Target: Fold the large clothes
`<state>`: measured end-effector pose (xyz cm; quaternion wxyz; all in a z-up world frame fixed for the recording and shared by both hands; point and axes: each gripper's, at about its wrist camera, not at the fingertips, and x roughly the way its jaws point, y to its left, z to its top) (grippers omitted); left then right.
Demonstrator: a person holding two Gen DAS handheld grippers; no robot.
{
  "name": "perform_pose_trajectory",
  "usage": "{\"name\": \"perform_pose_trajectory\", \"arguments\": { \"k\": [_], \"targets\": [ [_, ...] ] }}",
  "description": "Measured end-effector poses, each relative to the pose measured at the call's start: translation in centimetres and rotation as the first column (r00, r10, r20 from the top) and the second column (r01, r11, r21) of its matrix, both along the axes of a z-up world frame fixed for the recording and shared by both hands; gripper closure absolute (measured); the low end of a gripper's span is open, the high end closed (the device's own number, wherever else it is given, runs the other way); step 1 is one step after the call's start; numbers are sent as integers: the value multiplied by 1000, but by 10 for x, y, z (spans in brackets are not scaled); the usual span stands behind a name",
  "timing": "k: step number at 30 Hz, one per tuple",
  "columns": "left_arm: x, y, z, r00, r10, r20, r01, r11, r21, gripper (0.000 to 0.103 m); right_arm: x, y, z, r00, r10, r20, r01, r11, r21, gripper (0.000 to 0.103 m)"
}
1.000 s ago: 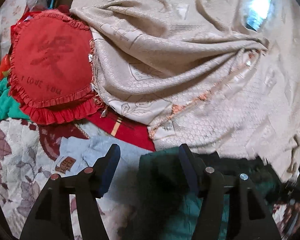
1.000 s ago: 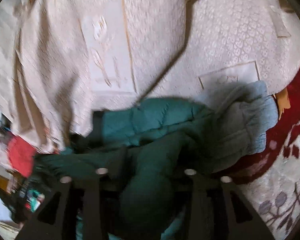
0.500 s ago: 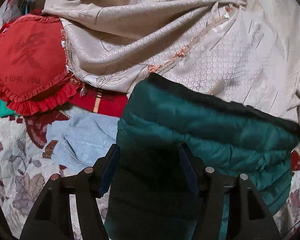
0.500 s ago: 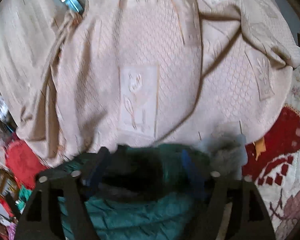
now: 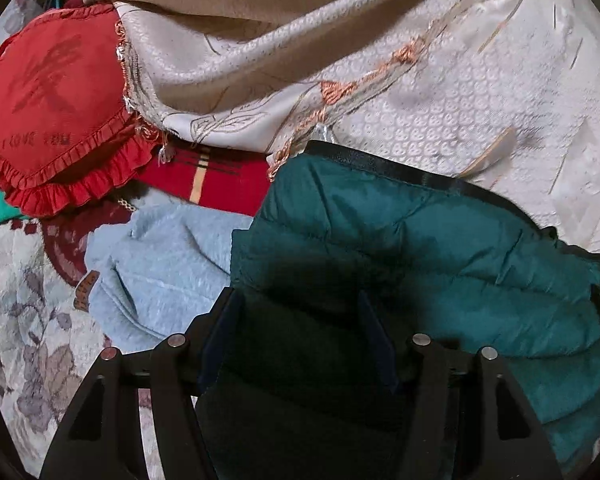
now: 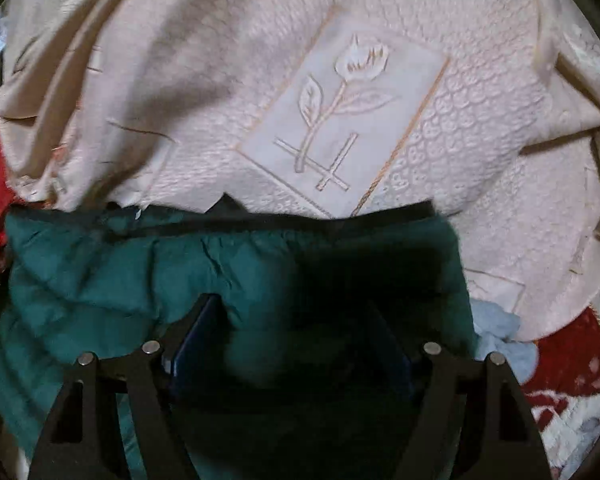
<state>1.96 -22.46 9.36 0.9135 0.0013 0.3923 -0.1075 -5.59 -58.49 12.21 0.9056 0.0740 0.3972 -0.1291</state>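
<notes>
A dark green quilted jacket (image 5: 440, 264) with a black trim edge lies spread in front of both grippers; it also shows in the right wrist view (image 6: 140, 276). My left gripper (image 5: 300, 320) has its jaws wide apart with green fabric bunched between them. My right gripper (image 6: 296, 324) stands the same way, jaws wide, green fabric between the fingers. Whether either grips the cloth is unclear. A light blue garment (image 5: 164, 264) lies left of the jacket, and a bit of it shows at the right (image 6: 500, 340).
A large beige patterned cloth (image 5: 380, 60) is heaped behind the jacket (image 6: 340, 100). A red heart-shaped frilled cushion (image 5: 56, 108) lies at the far left. A floral red and cream quilt (image 5: 24, 340) covers the surface underneath.
The green jacket went from a bunched heap to spread flat with its black-trimmed edge stretched out away from me. Both grippers moved forward and down over it.
</notes>
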Motion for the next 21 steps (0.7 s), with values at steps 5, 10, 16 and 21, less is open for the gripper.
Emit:
{"name": "perform_pose_trajectory", "arguments": {
  "k": [5,10,16,21],
  "targets": [
    [5,-4,-11,1000,11,5,-11,1000,5,57,28,-8,-21,1000,-5,-19,5,1000,-10,20],
    [6,-6,-16,1000,17,6,-17,1000,13,55,30,-9,-21,1000,-6,-19,6,1000,-15,19],
    [4,-5,-18,1000,17,11,-17,1000,14,55,-20,-7,16,995,-17,100,7,994,106,19],
    [6,-7,-19,1000,22,13,-23,1000,21,53,-32,-11,9,998,-20,66,18,999,32,19]
  ]
}}
